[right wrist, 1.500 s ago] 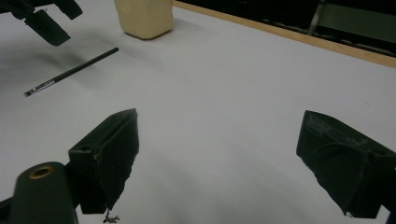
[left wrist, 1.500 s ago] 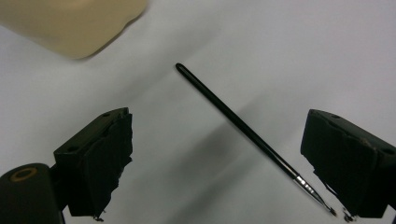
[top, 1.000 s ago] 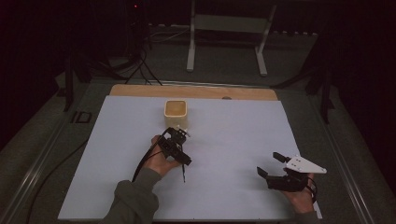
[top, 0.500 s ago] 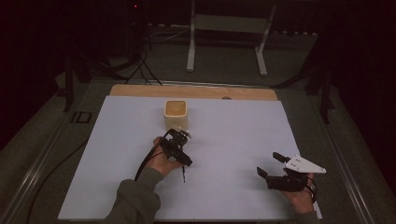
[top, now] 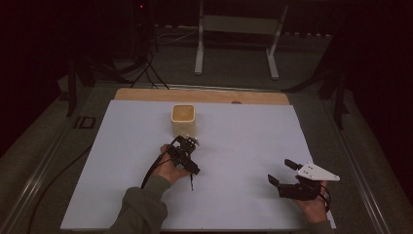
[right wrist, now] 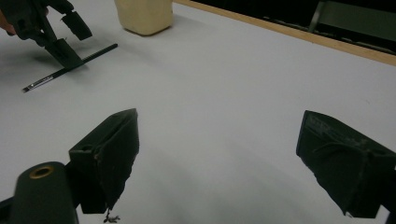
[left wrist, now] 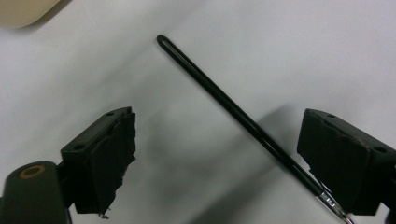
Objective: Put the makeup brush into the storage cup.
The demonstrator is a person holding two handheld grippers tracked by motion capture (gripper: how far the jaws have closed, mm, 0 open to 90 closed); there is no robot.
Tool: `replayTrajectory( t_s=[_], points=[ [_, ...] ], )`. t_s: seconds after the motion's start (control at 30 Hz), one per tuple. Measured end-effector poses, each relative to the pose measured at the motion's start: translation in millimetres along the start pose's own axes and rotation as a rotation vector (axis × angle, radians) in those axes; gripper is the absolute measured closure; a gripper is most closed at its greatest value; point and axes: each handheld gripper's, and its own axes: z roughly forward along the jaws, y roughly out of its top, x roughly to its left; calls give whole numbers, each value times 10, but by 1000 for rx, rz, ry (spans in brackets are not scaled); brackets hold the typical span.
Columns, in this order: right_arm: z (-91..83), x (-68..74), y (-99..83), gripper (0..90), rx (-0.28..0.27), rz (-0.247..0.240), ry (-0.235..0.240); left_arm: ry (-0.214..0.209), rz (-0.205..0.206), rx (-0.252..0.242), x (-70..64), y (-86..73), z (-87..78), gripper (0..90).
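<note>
Right gripper (top: 282,174): near edge, jaws apart, idle, holding nothing.
Left gripper (left wrist: 217,158): jaws apart, straddling black brush (left wrist: 224,106) lying flat on white mat (top: 243,146); not yet clamped.
Beige cup (top: 183,119): beyond, upright.
Progress: likely early; grasp and lift remain.

The brush (left wrist: 233,112) was glossy black with a silver ferrule. The cup (top: 184,119) was plain cream, tan inside. The bench (top: 243,146) was pale blue-white and unpatterned, with a light wood strip (top: 204,95) along its far edge. Both grippers, left (top: 187,155) and right (top: 283,172), were black; the right carried a white plate (top: 316,171). The sleeve (top: 141,209) was olive grey.
</note>
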Motion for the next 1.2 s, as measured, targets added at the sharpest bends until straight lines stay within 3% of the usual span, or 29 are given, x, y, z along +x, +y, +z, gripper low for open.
replayTrajectory(
  t_s=[0.4, 0.63, 0.67, 0.9, 1.07, 1.2],
  points=[
    [-3, -1, 0, 133, 1, 1, 0, -18, -8, 31, 15, -28, 21, 212],
    [-2, 1, 1, 133, 1, 0, 0, -56, 18, 43, 37, -57, -28, 362],
    [-2, 1, 0, 133, 1, 0, 1, -58, 17, 42, 43, -63, -33, 440],
    [-1, 1, 0, 135, 3, 0, 2, -77, 45, 78, 118, -107, -76, 703],
    [-1, 2, -1, 135, 4, 1, 4, -103, 63, 107, 165, -151, -94, 830],
    [-1, -1, -2, 135, 4, 1, 5, -127, 64, 122, 200, -203, -107, 850]
  ],
)
